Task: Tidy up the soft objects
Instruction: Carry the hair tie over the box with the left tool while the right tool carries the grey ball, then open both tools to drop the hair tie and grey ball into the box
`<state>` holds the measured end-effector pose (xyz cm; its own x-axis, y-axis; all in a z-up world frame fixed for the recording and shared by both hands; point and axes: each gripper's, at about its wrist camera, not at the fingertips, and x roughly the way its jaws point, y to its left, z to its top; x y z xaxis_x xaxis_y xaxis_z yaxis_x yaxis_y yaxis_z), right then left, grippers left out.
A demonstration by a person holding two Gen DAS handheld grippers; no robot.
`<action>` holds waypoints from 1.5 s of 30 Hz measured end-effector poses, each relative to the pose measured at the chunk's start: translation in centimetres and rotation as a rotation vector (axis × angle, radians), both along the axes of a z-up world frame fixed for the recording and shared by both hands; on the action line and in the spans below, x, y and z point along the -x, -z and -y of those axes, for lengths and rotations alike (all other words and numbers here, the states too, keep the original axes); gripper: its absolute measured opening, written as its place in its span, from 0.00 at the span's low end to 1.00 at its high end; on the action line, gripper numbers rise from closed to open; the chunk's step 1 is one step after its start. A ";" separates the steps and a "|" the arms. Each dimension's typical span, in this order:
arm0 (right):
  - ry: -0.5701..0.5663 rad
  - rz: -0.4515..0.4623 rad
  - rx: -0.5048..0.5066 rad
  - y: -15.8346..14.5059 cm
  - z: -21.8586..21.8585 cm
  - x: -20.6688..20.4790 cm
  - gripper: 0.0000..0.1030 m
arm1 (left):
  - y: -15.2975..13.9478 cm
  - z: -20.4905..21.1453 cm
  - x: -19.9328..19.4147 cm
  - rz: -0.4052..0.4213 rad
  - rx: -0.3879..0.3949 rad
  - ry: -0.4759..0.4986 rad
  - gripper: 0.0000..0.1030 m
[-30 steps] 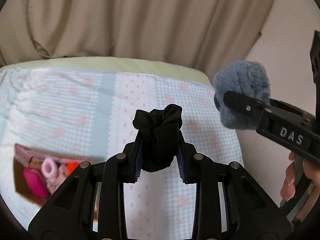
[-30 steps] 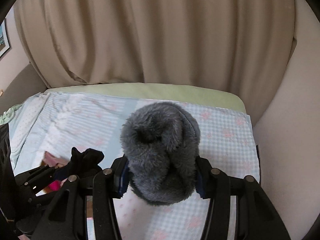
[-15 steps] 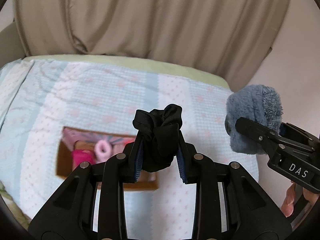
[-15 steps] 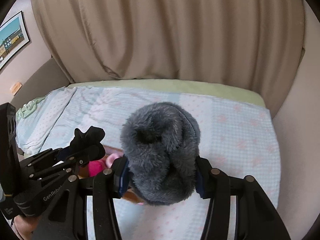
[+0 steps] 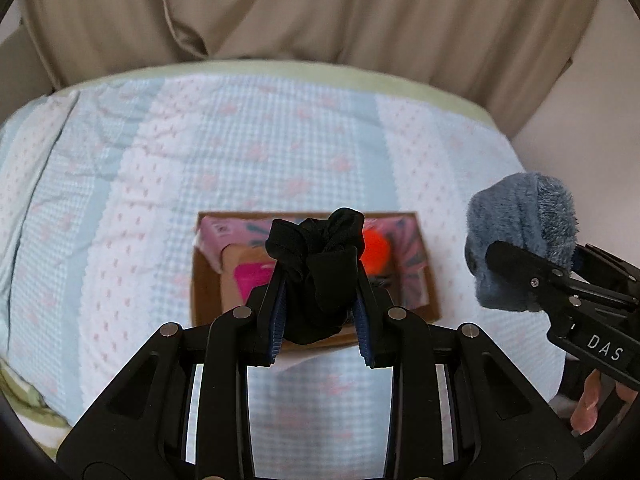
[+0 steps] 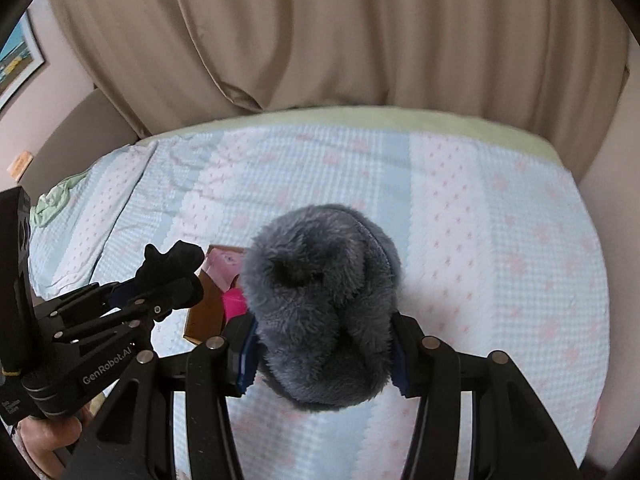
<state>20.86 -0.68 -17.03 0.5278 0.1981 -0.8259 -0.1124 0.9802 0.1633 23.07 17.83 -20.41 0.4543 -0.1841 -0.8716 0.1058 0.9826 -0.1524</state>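
Note:
My left gripper [image 5: 320,300] is shut on a black fabric scrunchie [image 5: 316,268] and holds it above an open cardboard box [image 5: 204,280] on the bed. The box holds pink soft items [image 5: 256,276] and an orange one [image 5: 376,254]. My right gripper [image 6: 322,344] is shut on a grey fluffy soft object [image 6: 320,304], held above the bed to the right of the box [image 6: 204,316]. The fluffy object also shows in the left wrist view [image 5: 520,236], and the scrunchie in the right wrist view [image 6: 168,262].
The bed has a light blue and white quilt with pink marks [image 5: 160,184] and a green sheet edge [image 6: 360,114]. A beige curtain [image 5: 320,8] hangs behind. A wall [image 6: 616,240] bounds the right side. A framed picture [image 6: 16,60] hangs at the left.
Both grippers have swung left with their loads. The box has come from the lower left of the left wrist view to right under the scrunchie.

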 end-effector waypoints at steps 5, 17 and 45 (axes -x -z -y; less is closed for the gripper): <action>0.030 -0.077 0.001 3.3 -2.6 -1.2 0.47 | 3.9 -2.6 -1.3 -0.080 0.008 -0.007 0.25; 0.025 -0.262 -0.007 11.6 -4.8 -4.8 0.47 | 12.6 -3.8 -3.4 -0.245 -0.012 -0.002 0.25; 0.154 -0.359 -0.092 15.6 -2.7 -7.6 0.98 | 14.1 -2.3 -3.2 -0.230 -0.047 0.126 1.00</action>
<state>28.48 2.07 -32.67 0.2383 0.2206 -0.9458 0.1152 0.9606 0.2530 26.29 20.09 -34.53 0.2195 -0.1832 -0.9582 0.1957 0.9705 -0.1407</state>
